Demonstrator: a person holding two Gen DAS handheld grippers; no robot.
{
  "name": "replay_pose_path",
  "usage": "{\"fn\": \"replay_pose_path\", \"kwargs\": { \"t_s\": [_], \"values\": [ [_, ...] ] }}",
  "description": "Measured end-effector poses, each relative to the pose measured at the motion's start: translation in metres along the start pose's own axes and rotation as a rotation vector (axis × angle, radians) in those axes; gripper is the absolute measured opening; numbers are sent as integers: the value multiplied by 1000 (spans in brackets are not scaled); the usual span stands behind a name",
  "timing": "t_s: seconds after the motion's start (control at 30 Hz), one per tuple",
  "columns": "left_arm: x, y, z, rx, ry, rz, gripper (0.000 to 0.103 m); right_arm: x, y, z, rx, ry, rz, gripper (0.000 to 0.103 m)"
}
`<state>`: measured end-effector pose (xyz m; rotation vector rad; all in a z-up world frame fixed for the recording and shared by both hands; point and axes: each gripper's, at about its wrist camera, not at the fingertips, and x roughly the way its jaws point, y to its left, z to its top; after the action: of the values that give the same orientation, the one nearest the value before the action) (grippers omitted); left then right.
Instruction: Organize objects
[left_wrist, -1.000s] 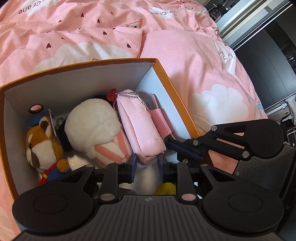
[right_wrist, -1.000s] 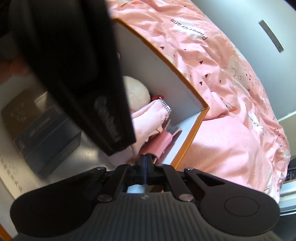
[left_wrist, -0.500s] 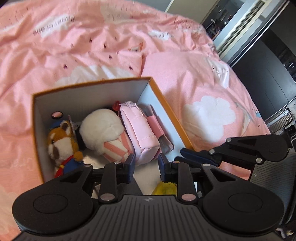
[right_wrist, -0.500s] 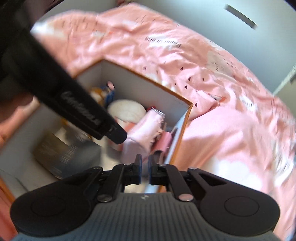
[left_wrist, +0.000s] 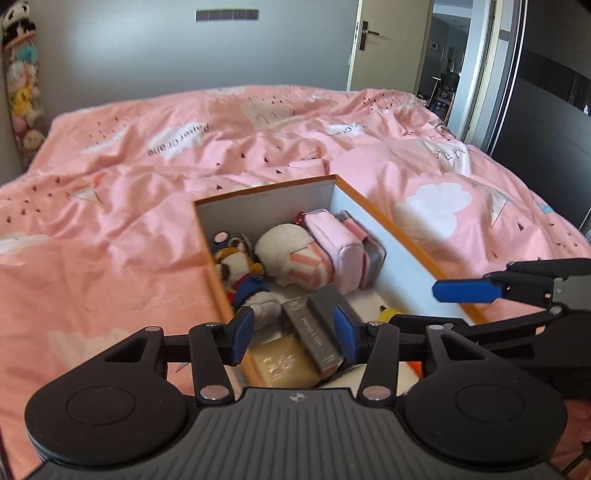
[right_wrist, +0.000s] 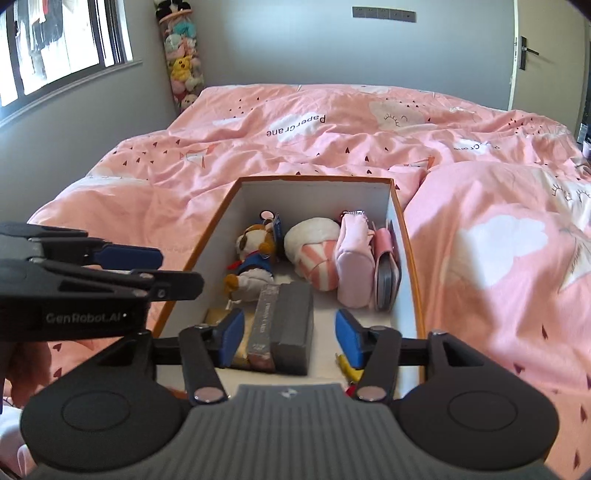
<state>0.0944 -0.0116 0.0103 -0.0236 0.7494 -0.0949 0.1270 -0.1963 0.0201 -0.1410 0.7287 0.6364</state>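
Both hand-held grippers, left (left_wrist: 293, 334) and right (right_wrist: 290, 338), are seen released and empty, jaws just opened, above the near end of an orange-rimmed box (right_wrist: 402, 229) on a pink bed (right_wrist: 147, 192). Plush toys (right_wrist: 255, 254) and pouch (right_wrist: 352, 269) are packed inside; the packing step seems done, so another loose item would be sought next

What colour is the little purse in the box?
Pale pink purse, clearest in the right wrist view.

Two matching black grippers, left gripper (left_wrist: 293, 338) and right gripper (right_wrist: 290, 338): blue pads, silver pivot screws, ribbed grey housing, white "GenRobot.AI" lettering.
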Motion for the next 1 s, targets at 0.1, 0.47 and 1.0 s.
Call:
{"fn": "replay_pose_path", "kwargs": {
  "t_s": [0.1,0.47,1.0],
  "values": [
    [-9,3,-15,-15,-24,32,60,-9,6,-17,42,-24,-2,61],
    [-30,14,-45,-73,-132,120,84,-9,28,-49,17,-107,-140,74],
    [-16,18,-61,-101,-43,121,88,0,33,-61,-17,-126,-185,82]
  ]
}}
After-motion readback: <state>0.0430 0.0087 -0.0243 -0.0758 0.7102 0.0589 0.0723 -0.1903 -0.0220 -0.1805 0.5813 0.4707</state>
